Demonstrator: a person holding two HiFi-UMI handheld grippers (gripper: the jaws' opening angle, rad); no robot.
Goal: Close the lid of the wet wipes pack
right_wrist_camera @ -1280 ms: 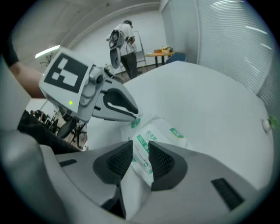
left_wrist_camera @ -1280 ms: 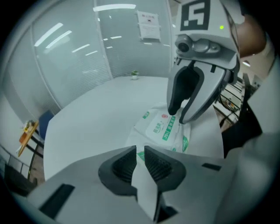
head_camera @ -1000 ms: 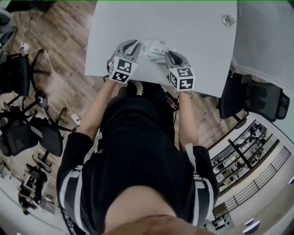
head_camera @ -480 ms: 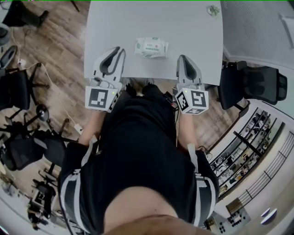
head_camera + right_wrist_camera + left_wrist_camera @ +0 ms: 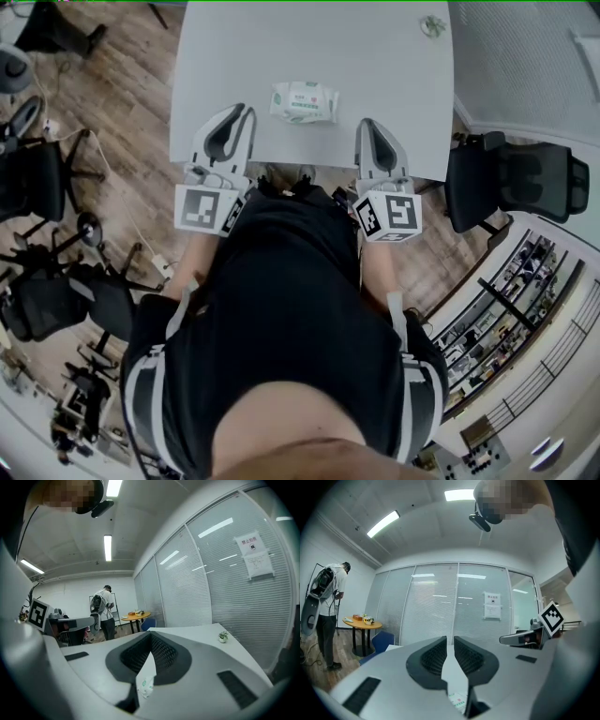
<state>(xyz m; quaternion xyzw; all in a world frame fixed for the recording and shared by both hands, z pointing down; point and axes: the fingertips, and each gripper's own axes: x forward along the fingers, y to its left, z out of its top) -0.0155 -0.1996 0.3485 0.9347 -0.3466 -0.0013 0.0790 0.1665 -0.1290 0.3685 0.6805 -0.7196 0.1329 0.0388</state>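
Observation:
The wet wipes pack (image 5: 303,102) lies flat on the white table (image 5: 375,56) near its front edge; its lid looks down. The pack also peeks out under the jaws in the left gripper view (image 5: 459,700) and the right gripper view (image 5: 145,686). My left gripper (image 5: 244,111) hovers to the pack's left and nearer the person, jaws together with nothing between them (image 5: 450,639). My right gripper (image 5: 366,125) hovers to the pack's right, also shut and empty (image 5: 151,635). Neither touches the pack.
A small potted plant (image 5: 433,24) stands at the table's far right corner. Office chairs flank the table on the right (image 5: 511,192) and on the left (image 5: 37,178). A person (image 5: 103,609) stands by a round table (image 5: 361,620) across the room.
Both grippers have lifted off the pack and drawn back toward the person, apart from each other. The pack now lies alone on the table.

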